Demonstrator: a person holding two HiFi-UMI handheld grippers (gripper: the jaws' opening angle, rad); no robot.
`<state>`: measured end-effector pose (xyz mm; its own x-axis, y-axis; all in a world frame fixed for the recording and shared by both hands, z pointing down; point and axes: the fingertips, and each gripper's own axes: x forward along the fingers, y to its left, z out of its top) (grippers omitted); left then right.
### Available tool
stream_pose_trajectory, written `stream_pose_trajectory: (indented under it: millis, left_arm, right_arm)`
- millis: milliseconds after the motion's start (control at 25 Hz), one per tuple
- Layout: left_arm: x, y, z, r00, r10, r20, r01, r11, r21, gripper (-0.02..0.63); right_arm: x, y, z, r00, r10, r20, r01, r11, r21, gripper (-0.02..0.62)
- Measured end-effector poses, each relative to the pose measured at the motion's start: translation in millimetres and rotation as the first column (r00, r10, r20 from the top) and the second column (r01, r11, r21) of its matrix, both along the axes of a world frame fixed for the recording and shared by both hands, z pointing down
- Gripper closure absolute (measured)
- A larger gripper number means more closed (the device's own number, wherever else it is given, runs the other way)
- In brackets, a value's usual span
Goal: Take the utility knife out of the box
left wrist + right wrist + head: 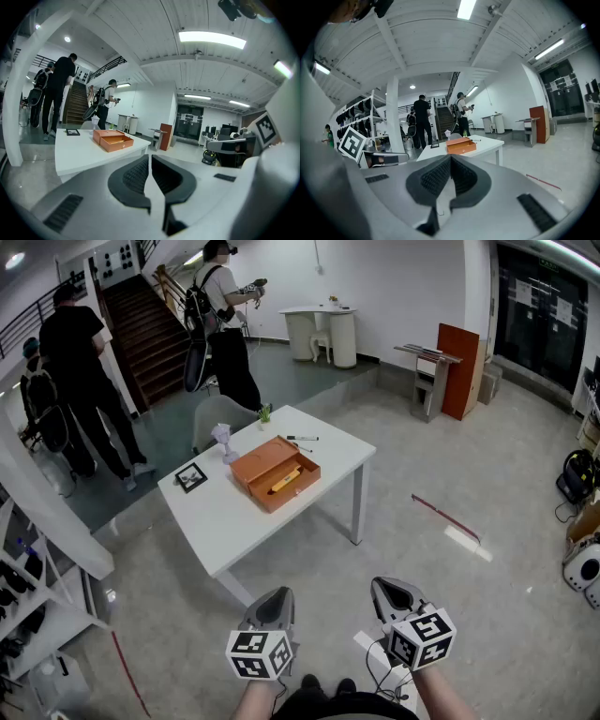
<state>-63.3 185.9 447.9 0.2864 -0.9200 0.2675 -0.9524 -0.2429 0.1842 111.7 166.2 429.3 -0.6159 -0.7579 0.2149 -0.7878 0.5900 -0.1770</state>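
Note:
An open orange box (275,472) rests on the white table (234,512), and a yellow utility knife (286,481) lies inside it. The box (112,139) also shows far ahead in the left gripper view, and small and distant (461,145) in the right gripper view. Both grippers hang well short of the table, near my body. My left gripper (273,599) has its jaws together with nothing between them. My right gripper (394,591) is likewise shut and empty.
On the table stand a small framed picture (191,476), a pale figurine (224,441), a little plant (264,413) and a pen (302,438). Two people (80,371) stand by the stairs beyond it. A chair (220,418) sits behind the table. Shelving (28,606) lines my left.

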Motion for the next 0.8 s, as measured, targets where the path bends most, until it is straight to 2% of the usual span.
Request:
stream_pose_trajectory:
  millis: [200,560,680,800]
  left_arm:
    - [11,2,-4,1.000,0.028,-0.003,-0.028,1.000,-0.005,0.580]
    - [10,-8,-11,1.000,0.018,0.014,-0.018,1.000,0.006,0.575]
    - [9,-11,-13,1.000,0.010,0.008,-0.010,1.000,0.009,0.525]
    - [4,-17,-13,1.000,-0.007,0.012,0.007,1.000,0.015,0.511]
  right_arm:
    - [8,6,-7,0.999,0.020,0.032,-0.020,1.000,-0.013,0.595]
    - [19,-2,7,0.999,0.013,0.029,-0.012,0.999,-0.037,0.594]
    - [17,-5,0,0.998,0.016,0.061,-0.013,0.999,-0.047,0.594]
    - [14,-11,2,0.997,0.012,0.071,-0.008,0.999,-0.053,0.594]
